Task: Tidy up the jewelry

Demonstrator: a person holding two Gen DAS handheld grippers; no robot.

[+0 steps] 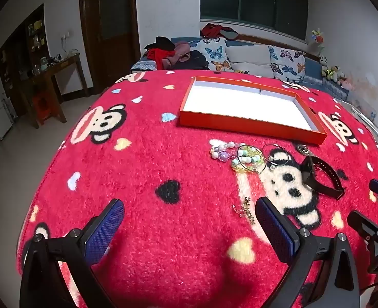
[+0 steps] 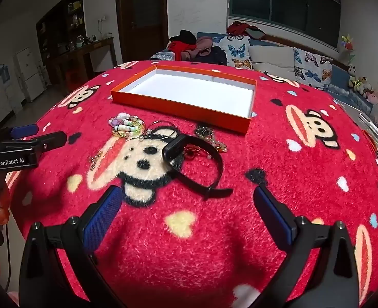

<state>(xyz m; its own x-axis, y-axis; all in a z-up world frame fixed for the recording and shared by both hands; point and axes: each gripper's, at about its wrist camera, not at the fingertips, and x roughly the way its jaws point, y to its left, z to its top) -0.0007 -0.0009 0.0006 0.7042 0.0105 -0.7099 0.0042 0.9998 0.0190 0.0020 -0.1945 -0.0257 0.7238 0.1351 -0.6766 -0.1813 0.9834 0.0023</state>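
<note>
While both tongs hover low over the blanket:
Left gripper (image 1: 189, 220): jaws spread wide, nothing held.
Right gripper (image 2: 189, 205): released, empty too.
Black band (image 2: 196, 161): frame centre, just ahead.
Beaded bracelets (image 2: 127, 125): upper left of band.
Orange tray (image 2: 248, 124): beyond, upper centre.

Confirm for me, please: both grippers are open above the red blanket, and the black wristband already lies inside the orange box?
Not quite: the black wristband lies on the red blanket, in front of the orange box, whose white interior is empty in the right wrist view. Both grippers are open.
</note>
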